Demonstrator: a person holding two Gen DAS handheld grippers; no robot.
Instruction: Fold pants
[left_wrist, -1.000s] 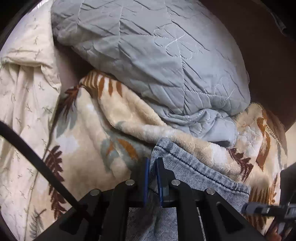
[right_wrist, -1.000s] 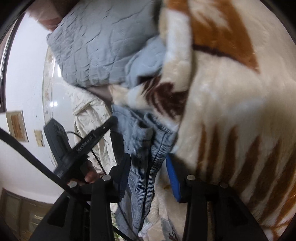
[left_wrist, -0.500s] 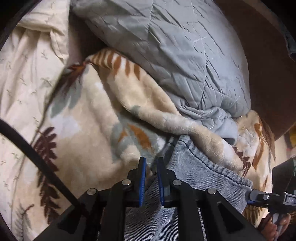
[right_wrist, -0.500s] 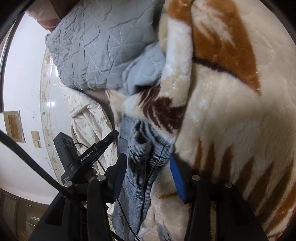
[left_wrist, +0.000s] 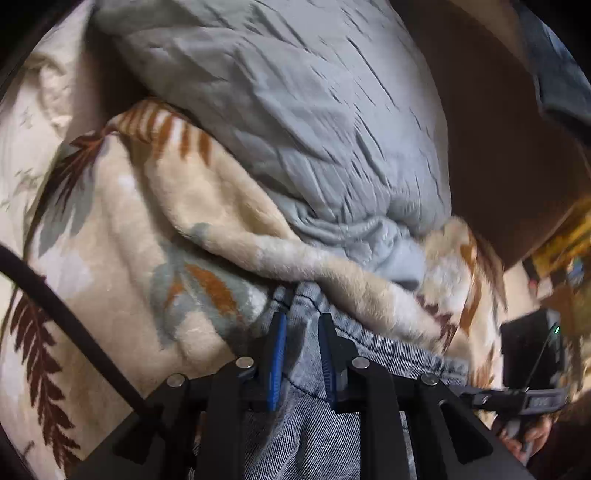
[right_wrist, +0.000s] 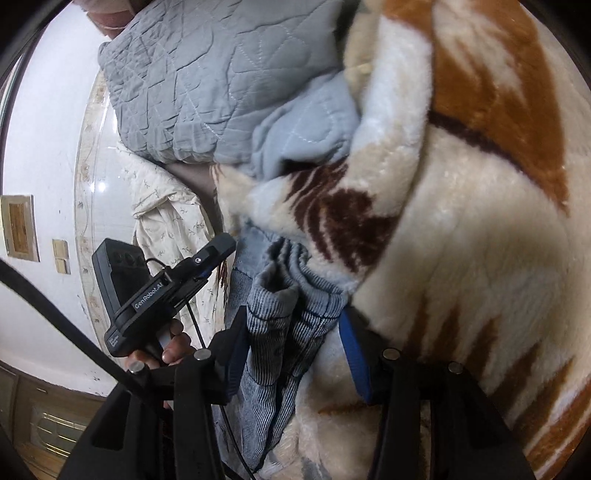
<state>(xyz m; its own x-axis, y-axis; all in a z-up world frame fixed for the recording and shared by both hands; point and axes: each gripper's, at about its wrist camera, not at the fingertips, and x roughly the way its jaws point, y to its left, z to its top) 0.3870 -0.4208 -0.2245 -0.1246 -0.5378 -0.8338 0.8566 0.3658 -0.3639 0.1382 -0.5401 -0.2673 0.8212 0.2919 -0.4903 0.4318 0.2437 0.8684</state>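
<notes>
The left gripper (left_wrist: 301, 332) points steeply down at the bed; its blue-padded jaws are opening, with a bunched hem of the faded blue denim pants (left_wrist: 369, 354) between them and a thin gap at the right pad. The right gripper (right_wrist: 293, 343), jaws about half apart, has a gathered ridge of the same denim (right_wrist: 295, 295) lying against its left pad, while the right pad presses into plush; whether it grips cannot be told.

In the left wrist view, the cream plush blanket with rust and grey fern leaves (left_wrist: 122, 258) fills nine o'clock. The grey quilted comforter (left_wrist: 295, 110) lies on it at twelve o'clock. The pants lie on the blanket at six o'clock, against its rolled fold. A black cable (left_wrist: 66, 317) crosses at eight o'clock.
</notes>
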